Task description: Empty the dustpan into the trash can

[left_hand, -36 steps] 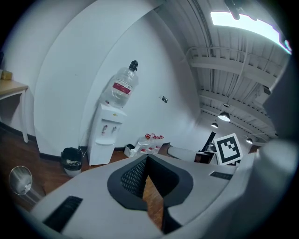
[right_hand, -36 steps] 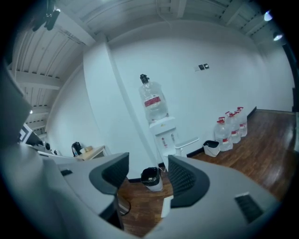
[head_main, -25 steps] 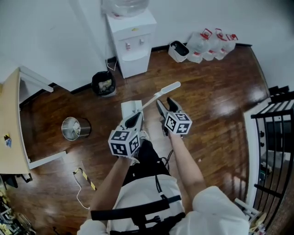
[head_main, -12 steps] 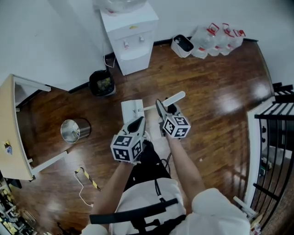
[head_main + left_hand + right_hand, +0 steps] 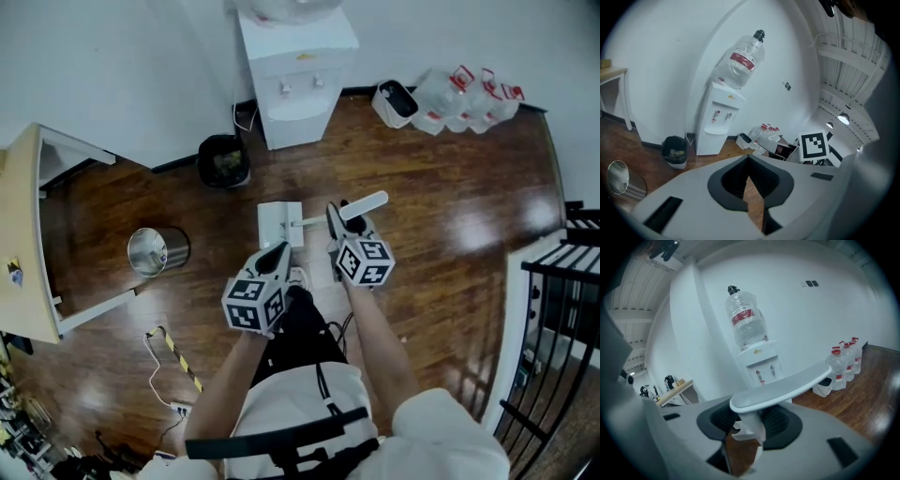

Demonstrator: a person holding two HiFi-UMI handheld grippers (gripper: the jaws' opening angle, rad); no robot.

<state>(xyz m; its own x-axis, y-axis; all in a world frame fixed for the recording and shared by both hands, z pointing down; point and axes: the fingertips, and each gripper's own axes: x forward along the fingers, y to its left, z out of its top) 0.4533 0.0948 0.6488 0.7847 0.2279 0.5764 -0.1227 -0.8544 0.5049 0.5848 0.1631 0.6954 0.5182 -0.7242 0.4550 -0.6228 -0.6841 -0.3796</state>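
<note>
A white dustpan (image 5: 280, 224) stands on the wood floor in front of me, its long handle (image 5: 367, 202) slanting up to the right. My right gripper (image 5: 339, 216) has its jaws closing on that handle; in the right gripper view the handle's flat top (image 5: 787, 387) lies across the jaws and its stem sits between the pads. My left gripper (image 5: 278, 251) hovers just left of it, near the pan, shut with nothing in it. A black trash bin (image 5: 223, 161) stands by the wall, and a round metal can (image 5: 157, 251) is to the left.
A white water dispenser (image 5: 298, 66) stands against the far wall, with water jugs (image 5: 461, 94) and a small white bin (image 5: 396, 103) to its right. A desk (image 5: 21, 244) is at the left, a loose cable (image 5: 172, 354) on the floor, a black railing (image 5: 567, 300) at the right.
Both grippers have come down and forward toward the dustpan. The right gripper's jaws have narrowed around the handle, which now leans lower than before.
</note>
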